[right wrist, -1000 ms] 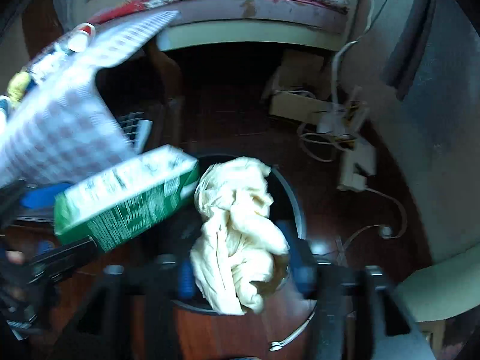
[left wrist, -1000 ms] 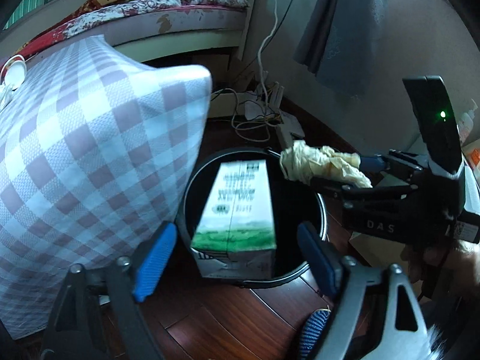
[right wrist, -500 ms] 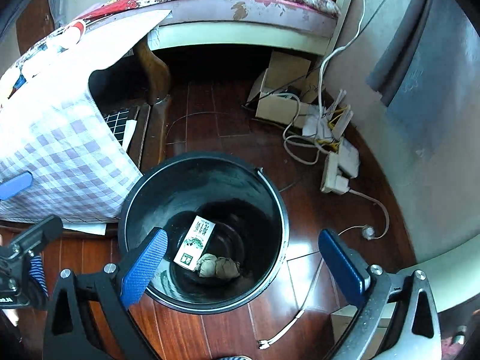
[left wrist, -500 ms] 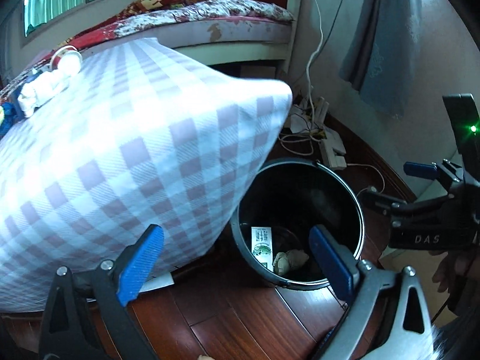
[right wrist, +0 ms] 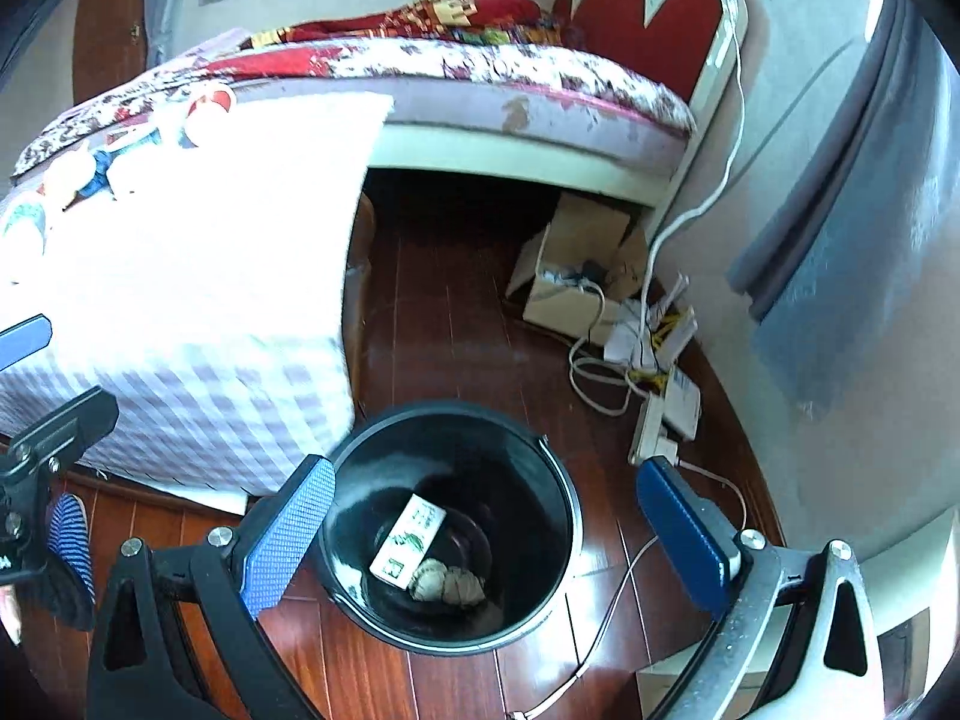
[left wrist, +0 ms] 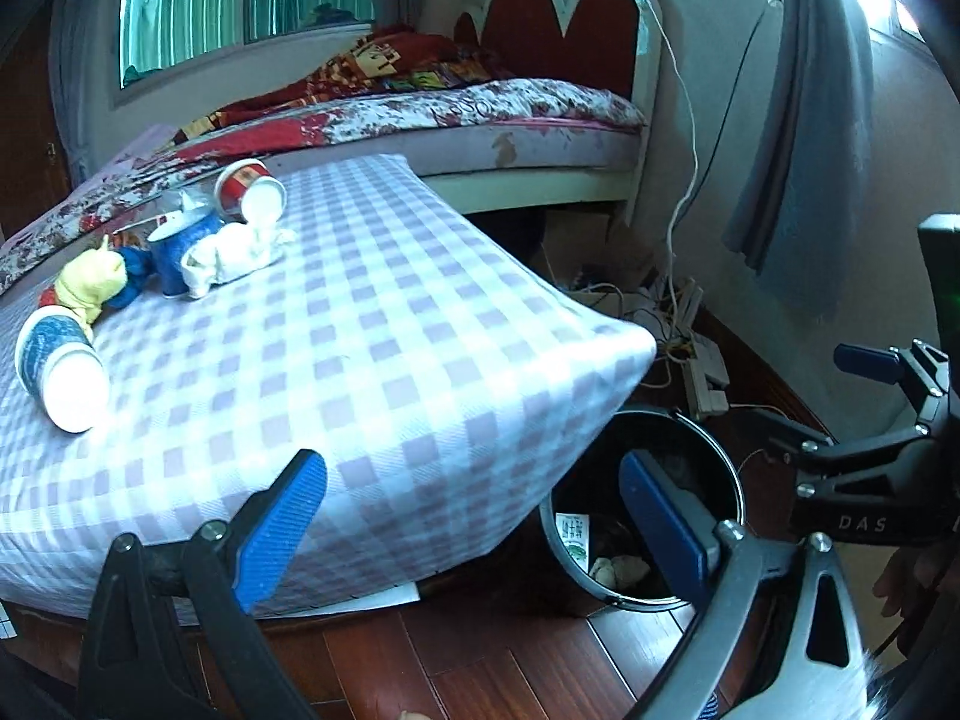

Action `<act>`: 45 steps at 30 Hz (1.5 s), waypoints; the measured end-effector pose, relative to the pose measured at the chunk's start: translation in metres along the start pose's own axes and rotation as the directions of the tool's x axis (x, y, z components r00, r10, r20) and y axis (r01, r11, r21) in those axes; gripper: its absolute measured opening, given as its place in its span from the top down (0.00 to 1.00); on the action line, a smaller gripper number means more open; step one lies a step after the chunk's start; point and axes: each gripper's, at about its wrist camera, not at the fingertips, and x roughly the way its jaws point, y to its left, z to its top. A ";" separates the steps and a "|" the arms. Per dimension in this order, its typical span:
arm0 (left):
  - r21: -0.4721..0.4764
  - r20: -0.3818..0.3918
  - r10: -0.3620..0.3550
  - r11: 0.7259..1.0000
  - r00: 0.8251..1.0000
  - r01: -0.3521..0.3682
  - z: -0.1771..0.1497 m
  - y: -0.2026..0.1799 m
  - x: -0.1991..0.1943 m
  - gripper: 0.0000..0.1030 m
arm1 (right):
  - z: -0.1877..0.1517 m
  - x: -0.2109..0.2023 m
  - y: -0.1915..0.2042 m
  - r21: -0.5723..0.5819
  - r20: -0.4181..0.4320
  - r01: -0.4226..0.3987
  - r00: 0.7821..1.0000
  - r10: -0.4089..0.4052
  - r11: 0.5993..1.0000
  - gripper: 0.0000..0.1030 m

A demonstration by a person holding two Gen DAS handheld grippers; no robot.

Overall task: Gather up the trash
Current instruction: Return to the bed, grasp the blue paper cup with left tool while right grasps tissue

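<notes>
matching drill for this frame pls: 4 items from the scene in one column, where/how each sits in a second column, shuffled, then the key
Things
1. green-and-white carton
2. red paper cup
3. power strip
4. left gripper

Places or states
A. lying on its side on the checked tablecloth
B. on the wood floor beside the wall, with cables
C. at the bottom of the black bin, beside a crumpled wad
D. open, nothing between its pads

Pairs: 1-C, 2-A, 3-B, 4-D
</notes>
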 end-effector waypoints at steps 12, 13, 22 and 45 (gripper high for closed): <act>-0.110 0.085 0.198 0.976 0.976 -0.188 0.018 0.070 -0.018 0.04 | 0.045 -0.011 0.054 -0.057 0.079 -0.051 0.995 0.056 0.997 0.01; -0.125 0.087 0.215 0.971 0.973 -0.204 0.018 0.078 -0.020 0.04 | 0.049 -0.010 0.060 -0.062 0.083 -0.059 0.994 0.064 0.996 0.01; -0.303 0.060 0.420 0.872 0.906 -0.384 0.014 0.166 -0.025 0.04 | 0.081 0.005 0.119 -0.092 0.084 -0.149 0.984 0.157 0.985 0.01; -0.392 -0.059 0.466 0.803 0.883 -0.450 -0.004 0.282 -0.005 0.05 | 0.166 0.069 0.252 -0.105 0.053 -0.361 0.928 0.368 0.927 0.01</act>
